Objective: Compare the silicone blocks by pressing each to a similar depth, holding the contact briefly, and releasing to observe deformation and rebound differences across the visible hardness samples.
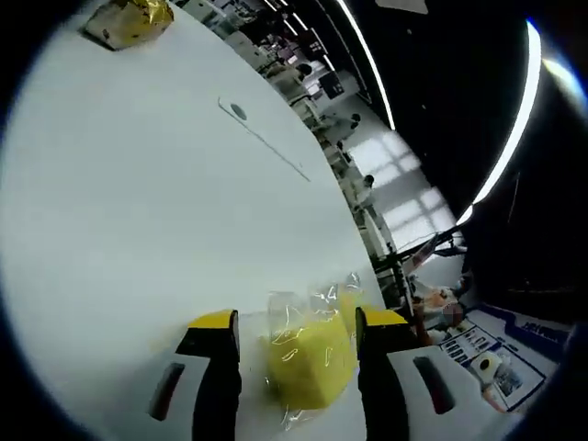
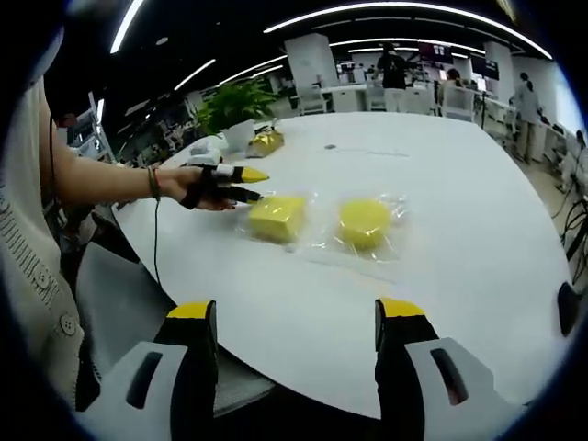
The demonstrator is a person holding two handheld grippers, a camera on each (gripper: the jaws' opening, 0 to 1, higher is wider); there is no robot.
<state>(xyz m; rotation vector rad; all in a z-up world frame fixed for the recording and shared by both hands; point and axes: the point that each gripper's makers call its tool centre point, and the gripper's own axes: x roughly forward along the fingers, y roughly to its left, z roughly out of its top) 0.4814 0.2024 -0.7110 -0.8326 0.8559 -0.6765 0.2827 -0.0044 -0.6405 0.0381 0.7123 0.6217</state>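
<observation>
Left tongs point(image 1: 299, 344) spread wide around a bagged yellow block point(image 1: 310, 360); right tongs point(image 2: 298, 323) spread wide, holding nothing.

In the left gripper view the block, wrapped in clear plastic, lies on the white bench point(image 1: 156, 211) between the two yellow-tipped jaws; contact with either jaw cannot be told. In the right gripper view the left tongs, held in a person's hand point(image 2: 197, 188), sit at the square block, and a round yellow block point(image 2: 364, 223) in its own plastic lies just beside it. A gold-wrapped object point(image 1: 129, 20) rests far across the bench. A potted plant point(image 2: 234, 106), ceiling light strips and distant desks fill the office behind.
</observation>
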